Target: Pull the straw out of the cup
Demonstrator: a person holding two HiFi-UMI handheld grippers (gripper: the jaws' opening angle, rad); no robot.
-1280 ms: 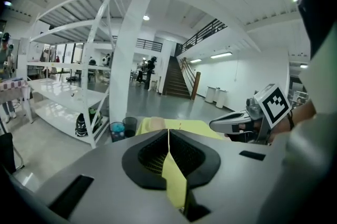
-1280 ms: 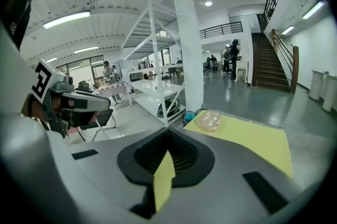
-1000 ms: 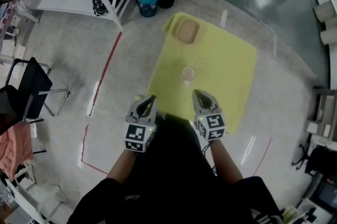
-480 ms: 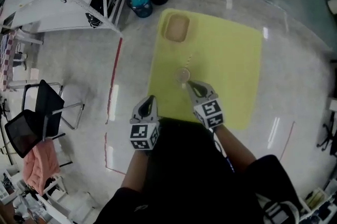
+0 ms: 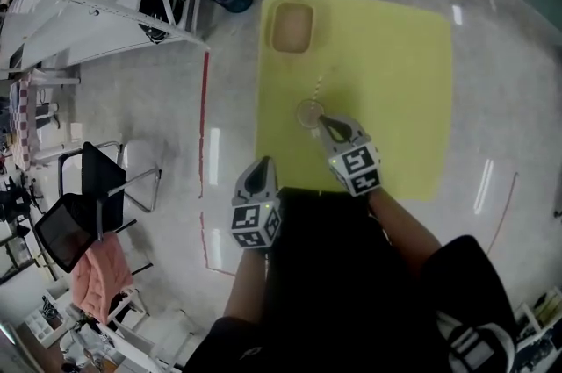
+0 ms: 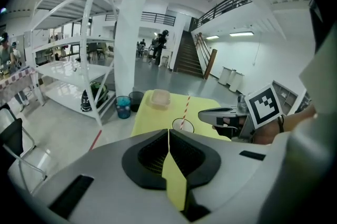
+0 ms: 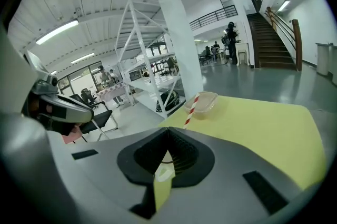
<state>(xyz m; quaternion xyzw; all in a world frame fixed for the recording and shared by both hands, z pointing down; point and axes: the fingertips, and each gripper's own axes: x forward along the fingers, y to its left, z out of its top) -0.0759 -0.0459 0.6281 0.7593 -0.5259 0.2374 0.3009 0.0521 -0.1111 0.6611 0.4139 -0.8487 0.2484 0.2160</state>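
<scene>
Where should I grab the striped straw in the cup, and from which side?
Grip the straw on its bare stretch above the rim of the cup, coming from the near side with the right gripper, which is closest. The straw leans away from it, leaving that stretch free. That gripper is shut, so open it first.

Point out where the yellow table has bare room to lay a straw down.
The yellow table is bare across its whole right half, far edge to near edge. The left strip is crowded: a shallow tan container at the far corner, then the clear cup with its red-and-white striped straw, and the right gripper close beside it.
</scene>
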